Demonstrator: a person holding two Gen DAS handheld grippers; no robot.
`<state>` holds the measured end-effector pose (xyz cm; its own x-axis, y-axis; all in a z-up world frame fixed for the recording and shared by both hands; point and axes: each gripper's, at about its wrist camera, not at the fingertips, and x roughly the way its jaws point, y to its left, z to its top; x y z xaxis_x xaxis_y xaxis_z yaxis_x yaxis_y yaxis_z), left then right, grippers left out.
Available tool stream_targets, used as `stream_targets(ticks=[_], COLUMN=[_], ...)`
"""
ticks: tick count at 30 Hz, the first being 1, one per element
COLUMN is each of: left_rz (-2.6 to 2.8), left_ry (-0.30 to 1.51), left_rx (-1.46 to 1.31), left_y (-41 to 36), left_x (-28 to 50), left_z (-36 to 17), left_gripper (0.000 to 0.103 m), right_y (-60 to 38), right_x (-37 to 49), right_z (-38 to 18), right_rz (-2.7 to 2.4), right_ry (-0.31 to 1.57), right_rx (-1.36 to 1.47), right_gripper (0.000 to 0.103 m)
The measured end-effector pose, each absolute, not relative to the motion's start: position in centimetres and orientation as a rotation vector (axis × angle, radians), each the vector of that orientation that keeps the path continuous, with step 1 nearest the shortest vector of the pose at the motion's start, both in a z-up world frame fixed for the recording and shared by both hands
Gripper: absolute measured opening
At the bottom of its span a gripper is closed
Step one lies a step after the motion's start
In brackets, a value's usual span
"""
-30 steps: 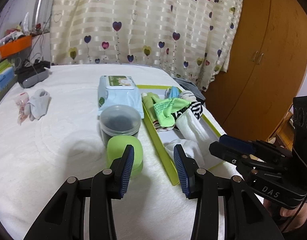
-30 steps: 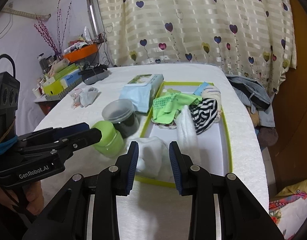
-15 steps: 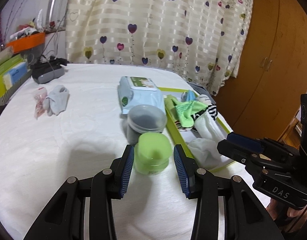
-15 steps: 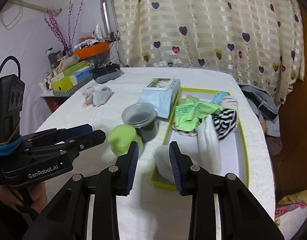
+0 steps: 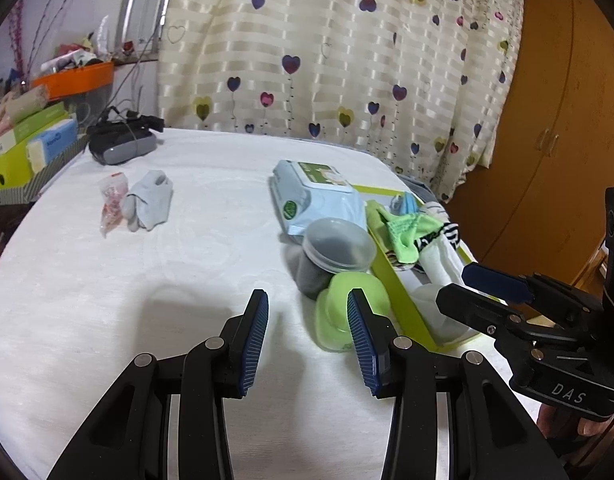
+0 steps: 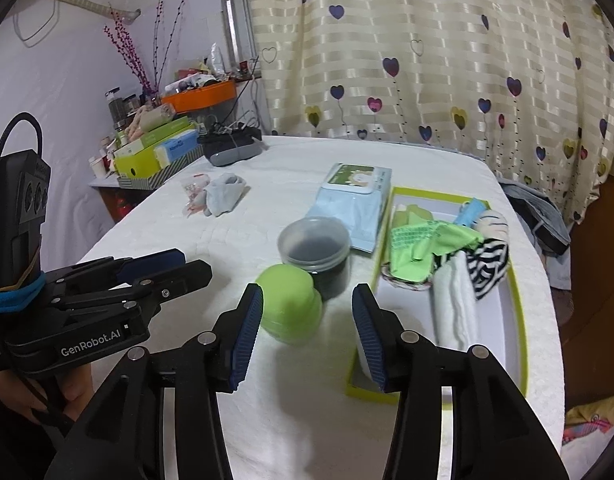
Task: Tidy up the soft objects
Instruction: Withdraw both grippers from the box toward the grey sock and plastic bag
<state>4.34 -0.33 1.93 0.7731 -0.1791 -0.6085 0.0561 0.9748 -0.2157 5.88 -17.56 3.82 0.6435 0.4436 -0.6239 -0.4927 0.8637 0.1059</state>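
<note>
A grey sock (image 5: 149, 200) (image 6: 223, 196) lies loose on the white bed cover, far left of the lime-rimmed tray (image 5: 403, 292) (image 6: 521, 332). In the tray lie green socks (image 5: 407, 232) (image 6: 423, 240), a white sock (image 5: 439, 264) (image 6: 455, 304) and a striped sock (image 6: 491, 256). My left gripper (image 5: 307, 336) (image 6: 167, 268) hangs open over bare cover, holding nothing. My right gripper (image 6: 307, 332) (image 5: 487, 292) hovers near the tray's front left corner. Its jaws are opening and nothing sits between them.
A green-lidded jar (image 5: 347, 316) (image 6: 291, 304), a clear tub with dark contents (image 5: 335, 252) (image 6: 315, 252) and a wipes pack (image 5: 315, 196) (image 6: 355, 196) stand left of the tray. A small pink packet (image 5: 113, 200) lies beside the grey sock. A dark device (image 5: 119, 146) sits at the back.
Both grippers have shifted left, so the tray has slid to the right in both views. The right gripper's jaws have spread wider apart. The left jaws keep the same gap.
</note>
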Motion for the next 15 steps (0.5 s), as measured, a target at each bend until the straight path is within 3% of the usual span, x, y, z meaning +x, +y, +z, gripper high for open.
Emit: stream_targets(ticks=[15], left_rz=[-0.077], left_ry=[0.681], left_rx=[-0.213], left_y=[2.1], left_x=[4.9], left_z=[1.5], left_gripper=[0.04], right_y=[-15.4], right_x=[6.8], right_z=[3.5], right_rz=[0.571], right_ry=[0.712], right_rx=[-0.092], right_gripper=[0.048])
